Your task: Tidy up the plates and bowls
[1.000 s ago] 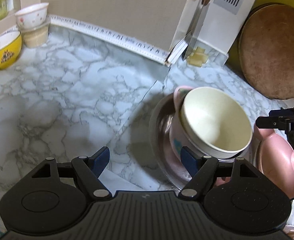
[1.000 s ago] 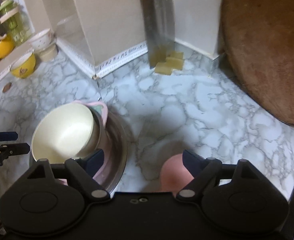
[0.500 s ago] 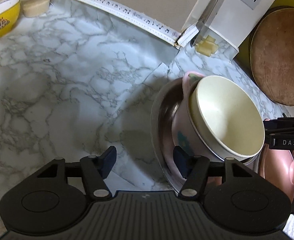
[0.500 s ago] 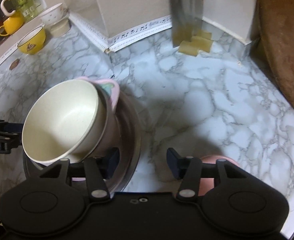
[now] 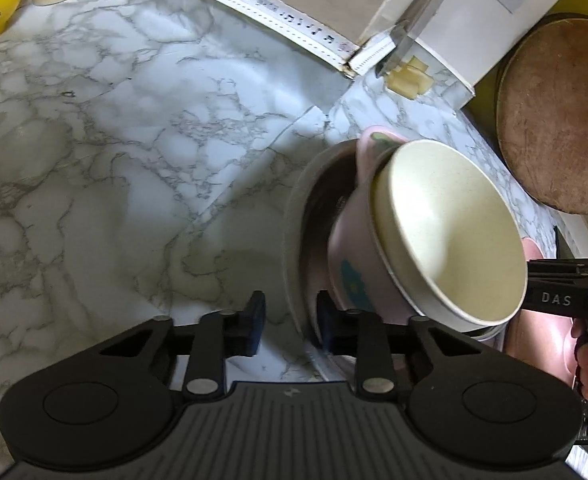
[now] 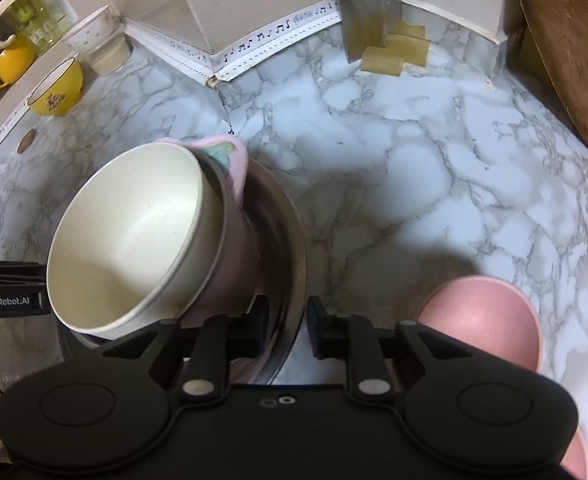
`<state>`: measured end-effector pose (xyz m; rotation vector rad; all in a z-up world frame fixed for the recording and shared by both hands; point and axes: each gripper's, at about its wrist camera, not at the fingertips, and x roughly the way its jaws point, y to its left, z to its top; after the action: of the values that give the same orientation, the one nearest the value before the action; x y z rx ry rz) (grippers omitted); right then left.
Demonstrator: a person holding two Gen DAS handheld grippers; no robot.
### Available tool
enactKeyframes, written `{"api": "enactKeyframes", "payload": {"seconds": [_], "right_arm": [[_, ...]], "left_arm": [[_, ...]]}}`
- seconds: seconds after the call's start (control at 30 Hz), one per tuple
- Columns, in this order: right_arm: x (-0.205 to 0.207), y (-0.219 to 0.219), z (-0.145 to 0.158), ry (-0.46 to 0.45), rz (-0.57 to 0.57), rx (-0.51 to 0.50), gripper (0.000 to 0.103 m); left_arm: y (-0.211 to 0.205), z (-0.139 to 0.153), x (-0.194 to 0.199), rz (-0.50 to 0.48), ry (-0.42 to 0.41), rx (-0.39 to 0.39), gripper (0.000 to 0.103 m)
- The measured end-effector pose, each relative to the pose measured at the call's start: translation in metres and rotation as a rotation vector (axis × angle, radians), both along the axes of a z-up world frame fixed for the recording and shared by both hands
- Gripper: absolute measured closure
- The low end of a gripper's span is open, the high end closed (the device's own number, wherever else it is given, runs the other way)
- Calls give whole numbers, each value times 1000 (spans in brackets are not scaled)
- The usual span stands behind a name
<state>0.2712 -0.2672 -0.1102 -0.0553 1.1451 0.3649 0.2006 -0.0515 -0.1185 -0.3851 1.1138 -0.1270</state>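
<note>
— Both claws have dropped closer to the stack since the earlier frames, and their jaws have just been closing, each with the rim of the steel basin [image 5: 294, 240] between them.

— So what is each one holding?

— The left claw [image 5: 288, 320] has one finger outside the basin wall and one inside; the right claw [image 6: 287, 326] straddles the opposite rim the same way. The pads look to be pressing on the metal on both sides, so each reads as clamped on the basin.

— Why opposite sides?

— Probably balance. The basin carries a pink bowl [image 5: 354, 264] with a cream bowl [image 5: 446, 232] nested in it, and both lean. A single grip would likely let the load tip; two grips keep it level.

— And where does the stack sit?

— On the marble tabletop [image 5: 134, 160], near the wall corner, with a pink plate [image 6: 482, 320] just beside it on the right claw's side.

— Anything else waiting to be sorted?

— A yellow bowl [image 6: 56, 88] stands well apart by the far wall, next to a white bowl [image 6: 92, 32] resting on a small tub.

— The likely step?

— Lifting the basin with its bowls as one load; the tilted bowls could slide if it rocks.
</note>
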Motion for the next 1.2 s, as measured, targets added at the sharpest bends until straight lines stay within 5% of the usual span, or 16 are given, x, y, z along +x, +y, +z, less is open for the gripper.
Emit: {"api": "enactKeyframes", "payload": {"seconds": [0.13,0.4,1.2], "right_arm": [[-2,2,1,-12,-15,-16,87],[-5,4,1,-34,-24,-27,88],[-30,14,28,-136,-13,-35,87]], "left_arm": [[-6,4,0,-26,-18,19,89],[-12,8,0,-63,-41,91,89],[-13,44,-12,-112,-136,146,89]]}}
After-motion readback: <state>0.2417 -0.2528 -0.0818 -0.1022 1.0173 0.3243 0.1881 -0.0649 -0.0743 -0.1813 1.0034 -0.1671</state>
